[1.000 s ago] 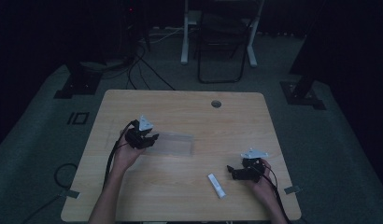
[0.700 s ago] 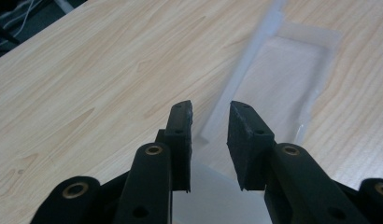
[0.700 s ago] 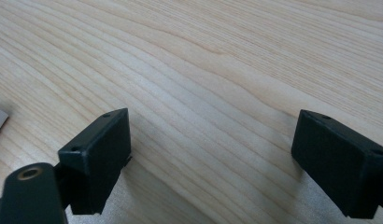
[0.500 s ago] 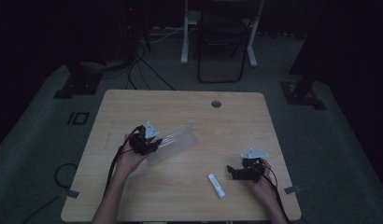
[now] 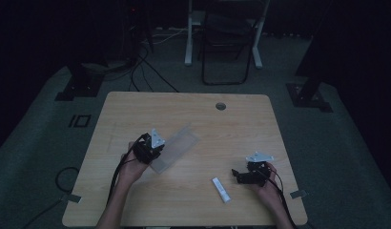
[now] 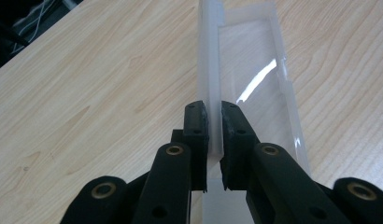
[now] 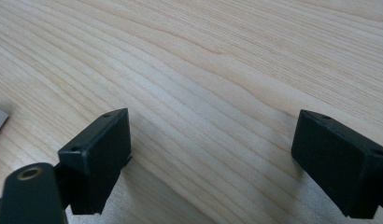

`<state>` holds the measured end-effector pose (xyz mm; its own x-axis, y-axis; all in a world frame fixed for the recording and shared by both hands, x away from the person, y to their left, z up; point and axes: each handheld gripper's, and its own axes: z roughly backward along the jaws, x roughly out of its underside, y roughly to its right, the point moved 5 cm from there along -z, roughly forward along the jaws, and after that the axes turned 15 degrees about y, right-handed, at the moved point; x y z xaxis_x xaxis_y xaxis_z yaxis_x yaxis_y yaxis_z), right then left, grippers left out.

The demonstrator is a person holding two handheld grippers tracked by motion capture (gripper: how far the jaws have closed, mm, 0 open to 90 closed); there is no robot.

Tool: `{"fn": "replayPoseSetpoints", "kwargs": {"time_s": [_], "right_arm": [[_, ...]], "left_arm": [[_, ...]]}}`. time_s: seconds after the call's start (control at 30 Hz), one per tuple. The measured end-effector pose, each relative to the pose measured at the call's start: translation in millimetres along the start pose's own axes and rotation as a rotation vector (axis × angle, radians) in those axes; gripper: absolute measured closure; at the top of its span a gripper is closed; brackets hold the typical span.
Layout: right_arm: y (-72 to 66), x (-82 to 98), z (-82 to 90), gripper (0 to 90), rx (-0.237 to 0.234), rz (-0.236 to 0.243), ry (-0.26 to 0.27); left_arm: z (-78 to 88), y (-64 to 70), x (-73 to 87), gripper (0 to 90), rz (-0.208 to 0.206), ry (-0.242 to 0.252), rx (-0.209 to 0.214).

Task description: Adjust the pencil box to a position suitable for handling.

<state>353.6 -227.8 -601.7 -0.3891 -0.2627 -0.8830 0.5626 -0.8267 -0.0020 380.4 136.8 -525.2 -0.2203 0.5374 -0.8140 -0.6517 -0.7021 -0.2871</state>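
Left of centre in the high view: a clear plastic tray (image 5: 177,148) lies slantwise on the wooden table (image 5: 193,109), its far end toward the upper right of the frame.
Tray, left gripper view: one long side wall (image 6: 209,70) stands between the black jaws; the glossy floor with a bright glare streak stretches to the right of them.
Left gripper (image 5: 153,149): jaws have just been closing and now pinch that side wall at the tray's near end.
Left hand (image 5: 132,164): holds the gripper from below; a cable trails along the forearm.
Right gripper (image 5: 239,174): lower right of the high view, well apart from the tray, jaws spread wide over bare wood.
White strip (image 5: 221,189): flat on the table just left of the right gripper, untouched.
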Motion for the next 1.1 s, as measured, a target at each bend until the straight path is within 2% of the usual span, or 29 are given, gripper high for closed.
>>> {"fn": "replayPoseSetpoints", "kwargs": {"time_s": [0.37,0.47,0.53,0.73,0.9,1.1], "right_arm": [[0.0,0.0,0.0,11.9,0.000,0.000,0.000],[0.0,0.0,0.0,11.9,0.000,-0.001,0.000],[0.0,0.0,0.0,11.9,0.000,0.000,0.000],[0.1,0.0,0.0,11.9,0.000,0.001,0.000],[0.0,0.0,0.0,11.9,0.000,0.000,0.000],[-0.1,0.0,0.0,11.9,0.000,-0.001,0.000]], "left_arm": [[9.2,10.7,3.8,80.8,0.009,-0.001,-0.007],[9.5,10.9,3.8,71.0,0.019,0.003,-0.013],[11.1,10.3,3.7,67.6,0.045,0.019,-0.019],[22.8,9.8,-1.0,56.0,0.082,0.066,-0.015],[29.6,10.4,-4.2,51.7,0.102,0.095,-0.009],[35.9,15.3,-8.4,49.9,0.097,0.120,-0.011]]}}
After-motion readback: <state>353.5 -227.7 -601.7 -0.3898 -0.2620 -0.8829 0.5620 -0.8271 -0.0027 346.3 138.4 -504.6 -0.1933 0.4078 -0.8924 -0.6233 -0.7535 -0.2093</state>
